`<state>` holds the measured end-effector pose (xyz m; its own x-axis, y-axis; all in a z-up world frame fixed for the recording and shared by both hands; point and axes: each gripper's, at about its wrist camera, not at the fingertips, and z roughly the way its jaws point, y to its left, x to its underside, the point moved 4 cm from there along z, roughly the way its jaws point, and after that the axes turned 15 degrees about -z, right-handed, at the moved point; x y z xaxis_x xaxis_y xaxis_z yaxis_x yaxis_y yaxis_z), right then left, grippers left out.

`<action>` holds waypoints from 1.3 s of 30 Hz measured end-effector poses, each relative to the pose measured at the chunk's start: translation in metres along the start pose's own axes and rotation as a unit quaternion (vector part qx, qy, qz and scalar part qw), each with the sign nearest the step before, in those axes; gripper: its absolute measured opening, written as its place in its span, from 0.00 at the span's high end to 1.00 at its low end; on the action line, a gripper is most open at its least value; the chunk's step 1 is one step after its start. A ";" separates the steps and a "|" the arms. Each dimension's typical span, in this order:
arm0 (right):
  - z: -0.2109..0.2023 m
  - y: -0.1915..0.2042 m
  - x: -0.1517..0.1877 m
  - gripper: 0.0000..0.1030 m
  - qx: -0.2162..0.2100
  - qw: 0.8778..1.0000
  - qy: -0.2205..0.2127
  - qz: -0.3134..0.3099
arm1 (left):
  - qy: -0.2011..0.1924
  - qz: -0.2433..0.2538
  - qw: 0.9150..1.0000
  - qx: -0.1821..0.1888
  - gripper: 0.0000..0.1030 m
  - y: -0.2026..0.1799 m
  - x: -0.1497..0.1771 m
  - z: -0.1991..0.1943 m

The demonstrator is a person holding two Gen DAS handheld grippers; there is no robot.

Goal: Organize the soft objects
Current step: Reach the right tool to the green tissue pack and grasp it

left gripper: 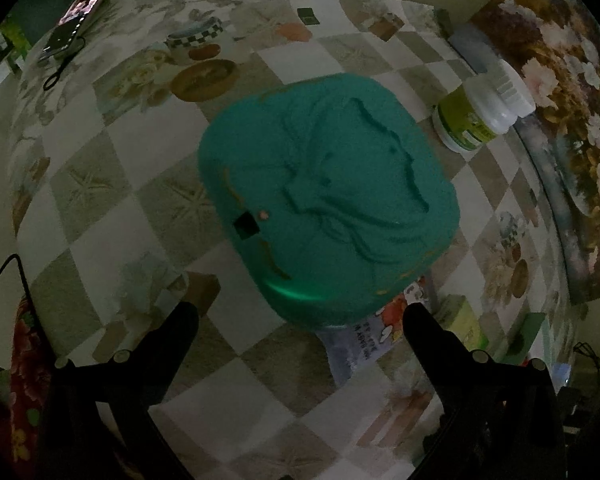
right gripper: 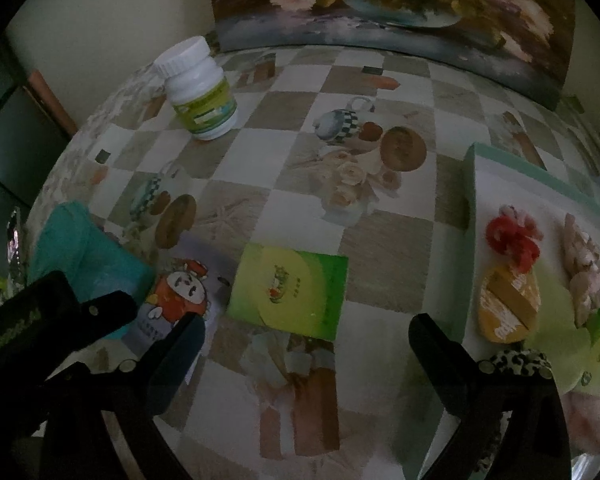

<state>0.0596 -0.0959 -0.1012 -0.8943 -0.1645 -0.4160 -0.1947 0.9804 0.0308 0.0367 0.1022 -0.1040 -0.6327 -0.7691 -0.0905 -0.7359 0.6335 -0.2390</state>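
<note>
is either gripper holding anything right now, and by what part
Nothing is held. The left gripper and right gripper are both open, with nothing between their fingers.

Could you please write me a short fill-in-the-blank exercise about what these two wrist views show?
1. The teal cloth bundle partly covers a cartoon ____.
2. The bottle with the green label has a ____ cap.
3. Both the left gripper and the right gripper are ____.
4. The red scrunchie lies on the ____ tray.

Missing words: booklet; white; open; white

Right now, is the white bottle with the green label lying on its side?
No, in the right wrist view the white bottle stands upright on the checkered tablecloth, white cap on top.
</note>
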 end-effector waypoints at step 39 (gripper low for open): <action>0.022 0.009 0.000 0.31 0.011 0.999 0.034 -0.016 | 0.032 -0.009 0.999 0.000 0.01 0.004 -0.004 0.022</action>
<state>0.0669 -0.0842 -0.1209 -0.9128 -0.2028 -0.3546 -0.2159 0.9764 -0.0025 0.0416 0.1063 -0.1257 -0.6335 -0.7734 -0.0250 -0.7474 0.6199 -0.2391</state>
